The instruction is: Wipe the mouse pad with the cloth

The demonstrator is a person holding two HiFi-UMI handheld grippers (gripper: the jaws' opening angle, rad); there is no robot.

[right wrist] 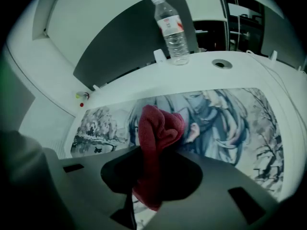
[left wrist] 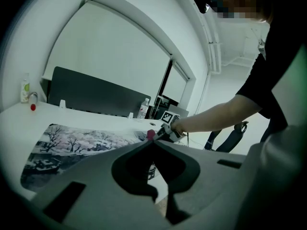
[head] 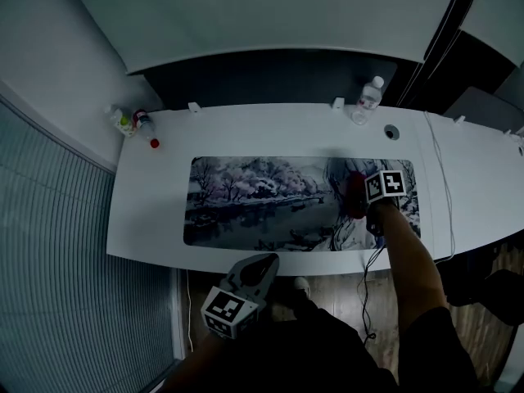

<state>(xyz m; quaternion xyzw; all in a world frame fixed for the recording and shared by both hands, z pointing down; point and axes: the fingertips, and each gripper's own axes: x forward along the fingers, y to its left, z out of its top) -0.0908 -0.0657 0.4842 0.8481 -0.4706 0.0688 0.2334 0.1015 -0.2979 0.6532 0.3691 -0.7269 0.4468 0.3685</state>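
Note:
A long mouse pad printed with a grey landscape and a figure lies across the white desk. My right gripper is over the pad's right part, shut on a dark red cloth. In the right gripper view the cloth bunches out between the jaws and rests against the pad. My left gripper hangs off the desk's front edge near my body, shut with nothing in it. From the left gripper view I see the pad and the red cloth beyond its tips.
A clear water bottle stands at the back right next to a round cable hole. Small bottles sit at the back left corner. A dark partition runs behind the desk. A cable crosses the desk's right end.

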